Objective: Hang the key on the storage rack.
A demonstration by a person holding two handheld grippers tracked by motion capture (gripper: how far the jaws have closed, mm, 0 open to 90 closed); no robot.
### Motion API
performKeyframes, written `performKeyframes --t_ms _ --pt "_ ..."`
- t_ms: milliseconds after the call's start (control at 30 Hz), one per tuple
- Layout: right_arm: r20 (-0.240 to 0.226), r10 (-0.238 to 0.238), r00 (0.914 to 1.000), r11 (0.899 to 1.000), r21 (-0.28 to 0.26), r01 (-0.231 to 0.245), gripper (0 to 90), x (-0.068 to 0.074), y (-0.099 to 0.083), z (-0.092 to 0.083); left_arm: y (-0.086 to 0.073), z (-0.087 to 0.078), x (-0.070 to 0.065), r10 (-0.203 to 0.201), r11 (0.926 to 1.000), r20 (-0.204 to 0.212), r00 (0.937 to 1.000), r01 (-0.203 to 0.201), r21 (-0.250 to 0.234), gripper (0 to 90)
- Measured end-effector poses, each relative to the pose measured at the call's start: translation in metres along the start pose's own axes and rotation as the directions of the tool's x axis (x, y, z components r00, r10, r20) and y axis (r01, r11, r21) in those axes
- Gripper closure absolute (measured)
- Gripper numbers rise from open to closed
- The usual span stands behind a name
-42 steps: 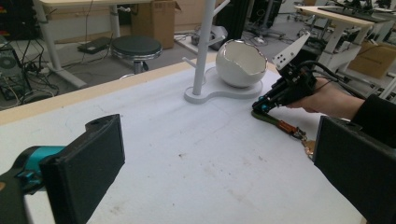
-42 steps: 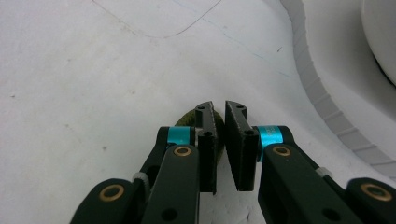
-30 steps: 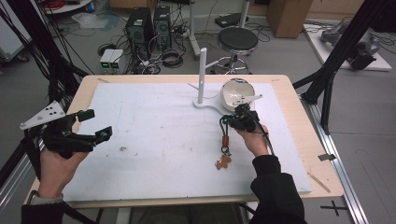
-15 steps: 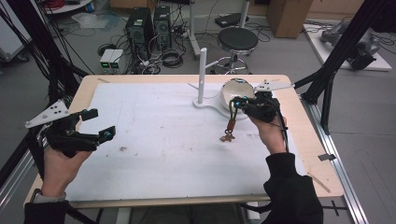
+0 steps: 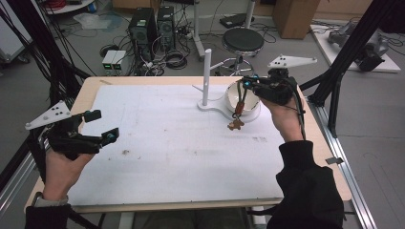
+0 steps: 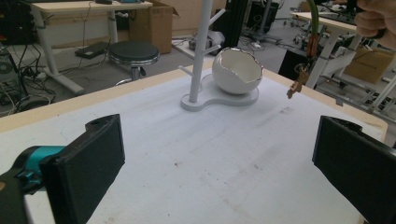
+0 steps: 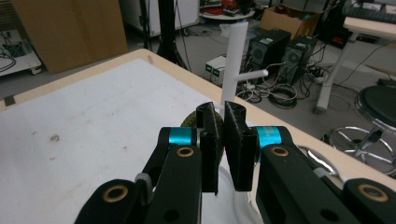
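**Keychain held over the table beside the bowl stand**

Right hand-held gripper: jaws closed nearly together on the green cord of a keychain, which hangs below them in the air with a brown strap and a small brown charm at its end. In the high view the charm hangs in front of the white bowl, above the white mat; in the left gripper view the keychain hangs to the right of the bowl, apart from it.

Left hand-held gripper: jaws wide apart, nothing between them, held over the left part of the table, well apart from the keychain.

White stand: upright post with side pegs, on one flat base with the bowl, at the far side of the mat.
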State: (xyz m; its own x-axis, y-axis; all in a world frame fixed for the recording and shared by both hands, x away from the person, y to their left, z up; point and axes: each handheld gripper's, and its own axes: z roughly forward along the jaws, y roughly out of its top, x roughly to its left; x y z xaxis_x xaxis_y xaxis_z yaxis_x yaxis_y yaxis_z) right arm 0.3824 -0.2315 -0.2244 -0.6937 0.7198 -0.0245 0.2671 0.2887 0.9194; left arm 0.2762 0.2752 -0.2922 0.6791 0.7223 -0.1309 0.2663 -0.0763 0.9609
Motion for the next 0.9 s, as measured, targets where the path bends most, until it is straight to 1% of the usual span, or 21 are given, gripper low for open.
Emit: performKeyframes --t_ms 33,67,100,133,200,233,267,300,367,400,467,533,567,633,700,733,800,833,900 --pt "-0.004 -0.003 1.0 1.0 -0.006 0.003 84.7 -0.001 0.003 0.001 0.0 0.0 0.0 -0.003 1.0 0.0 1.0 0.003 -0.003 2.7" --pt "-0.01 0.005 0.9999 1.0 -0.009 -0.005 84.8 -0.005 0.008 0.005 0.0 0.0 -0.001 -0.004 1.0 0.002 1.0 0.004 0.0 2.7" --pt "-0.01 0.005 0.9999 1.0 -0.009 -0.005 84.8 -0.005 0.008 0.005 0.0 0.0 -0.001 -0.002 1.0 0.002 1.0 0.002 -0.001 2.7" --pt "-0.018 0.004 0.9998 1.0 -0.012 -0.004 84.7 -0.01 0.013 0.011 0.0 0.0 -0.002 0.0 1.0 0.004 1.0 0.0 -0.001 2.7" --pt "-0.019 0.008 0.9998 1.0 -0.009 -0.008 84.7 -0.011 0.014 0.013 0.0 0.001 -0.002 0.003 1.0 -0.001 1.0 -0.003 0.003 2.7" --pt "-0.022 0.005 0.9997 1.0 -0.005 -0.005 84.7 -0.017 0.016 0.02 -0.001 0.002 -0.002 0.0 1.0 -0.001 1.0 0.0 0.006 2.7" --pt "-0.022 0.005 0.9997 1.0 -0.005 -0.005 84.7 -0.017 0.016 0.02 -0.001 0.002 -0.002 0.0 1.0 -0.001 1.0 0.0 0.006 2.7" --pt "-0.028 0.015 0.9995 1.0 0.003 -0.015 84.7 -0.024 0.016 0.028 -0.002 0.002 -0.001 0.0 0.9999 0.0 1.0 0.0 0.01 2.7" --pt "-0.027 0.017 0.9995 1.0 0.007 -0.017 84.7 -0.026 0.016 0.031 -0.003 0.002 -0.001 -0.002 0.9999 -0.005 1.0 0.003 0.012 2.7" --pt "-0.044 0.023 0.9988 1.0 0.016 -0.022 84.8 -0.033 0.015 0.04 -0.003 0.002 0.0 -0.002 0.9999 -0.002 1.0 0.002 0.013 2.7" --pt "-0.046 0.017 0.9988 1.0 0.025 -0.016 84.9 -0.039 0.016 0.051 -0.004 0.002 0.0 0.014 0.9999 0.006 0.9999 -0.014 0.009 2.7" --pt "-0.046 0.016 0.9988 1.0 0.024 -0.015 84.9 -0.044 0.018 0.061 -0.004 0.001 0.002 0.005 1.0 -0.002 1.0 -0.005 0.006 2.7" --pt "-0.046 0.016 0.9988 1.0 0.024 -0.015 84.9 -0.044 0.018 0.061 -0.005 0.0 0.003 0.003 1.0 -0.001 1.0 -0.003 0.004 2.7" --pt "-0.051 0.01 0.9986 1.0 0.009 -0.01 84.9 -0.049 0.021 0.066 -0.005 -0.002 0.005 0.0 1.0 -0.008 1.0 0.0 0.0 2.7" --pt "-0.056 0.012 0.9983 1.0 0.008 -0.012 84.9 -0.053 0.024 0.07 -0.004 -0.003 0.007 0.0 1.0 -0.009 1.0 0.0 -0.001 2.7" --pt "-0.052 0.007 0.9986 1.0 0.01 -0.007 84.9 -0.059 0.026 0.074 -0.004 -0.004 0.007 -0.001 1.0 -0.012 0.9999 0.001 -0.002 2.7" --pt "-0.05 0.008 0.9987 1.0 0.013 -0.008 84.9 -0.061 0.027 0.076 -0.004 -0.004 0.008 -0.002 1.0 -0.01 0.9999 0.002 -0.001 2.7" --pt "-0.063 0.014 0.9979 1.0 -0.011 -0.015 84.9 -0.066 0.03 0.08 -0.004 -0.004 0.009 -0.001 1.0 -0.01 0.9999 0.001 -0.001 2.7" --pt "-0.078 0.016 0.9968 1.0 -0.008 -0.017 84.9 -0.069 0.033 0.086 -0.004 -0.004 0.009 0.002 1.0 -0.009 1.0 -0.002 0.004 2.7"
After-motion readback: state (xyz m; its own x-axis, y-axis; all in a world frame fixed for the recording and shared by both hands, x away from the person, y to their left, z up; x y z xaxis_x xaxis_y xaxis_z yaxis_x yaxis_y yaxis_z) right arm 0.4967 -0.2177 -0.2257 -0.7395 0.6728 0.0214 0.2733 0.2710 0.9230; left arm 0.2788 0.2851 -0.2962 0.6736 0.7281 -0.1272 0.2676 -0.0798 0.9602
